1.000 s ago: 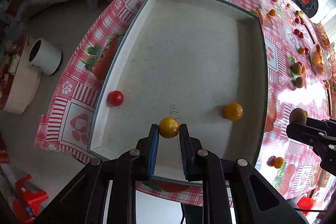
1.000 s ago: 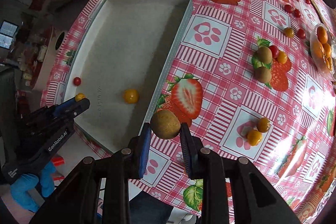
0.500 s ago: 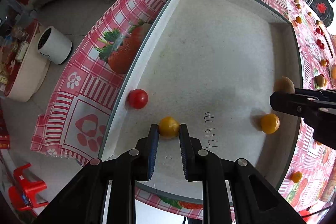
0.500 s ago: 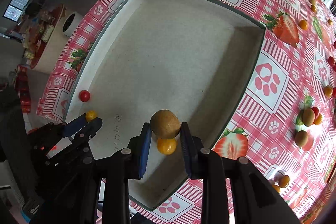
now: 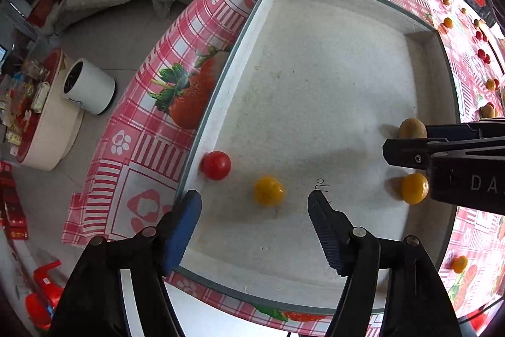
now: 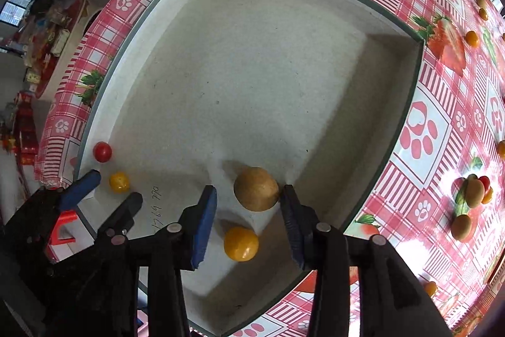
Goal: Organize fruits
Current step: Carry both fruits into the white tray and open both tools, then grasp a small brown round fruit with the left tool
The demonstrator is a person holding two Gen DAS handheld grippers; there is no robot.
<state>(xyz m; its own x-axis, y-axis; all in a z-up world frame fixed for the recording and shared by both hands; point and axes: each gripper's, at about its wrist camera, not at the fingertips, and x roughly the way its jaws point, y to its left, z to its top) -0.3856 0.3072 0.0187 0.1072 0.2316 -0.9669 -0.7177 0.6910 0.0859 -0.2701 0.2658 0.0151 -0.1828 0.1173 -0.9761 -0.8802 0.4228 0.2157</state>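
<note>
A white tray (image 5: 315, 84) lies on the pink strawberry tablecloth. My left gripper (image 5: 254, 198) is open over the tray's near left corner, with a yellow tomato (image 5: 268, 191) lying between its jaws and a red tomato (image 5: 216, 165) just left by the wall. My right gripper (image 6: 247, 195) is open in the tray (image 6: 252, 68); a brown kiwi (image 6: 256, 193) lies between its jaws, touching the right finger. Another yellow tomato (image 6: 241, 243) lies just below it. In the left wrist view the kiwi (image 5: 412, 128) and that second yellow tomato (image 5: 414, 188) sit by the right gripper.
More fruit lies on the cloth to the right: kiwis and small tomatoes (image 6: 473, 195), and scattered tomatoes (image 5: 483, 56) further off. The left gripper (image 6: 107, 188) shows at the lower left of the right wrist view. A white bin (image 5: 88, 87) stands on the floor beyond the table edge.
Both grippers have opened. The left let go of the yellow tomato, the right let go of the kiwi, and both fruits now lie on the tray floor.
</note>
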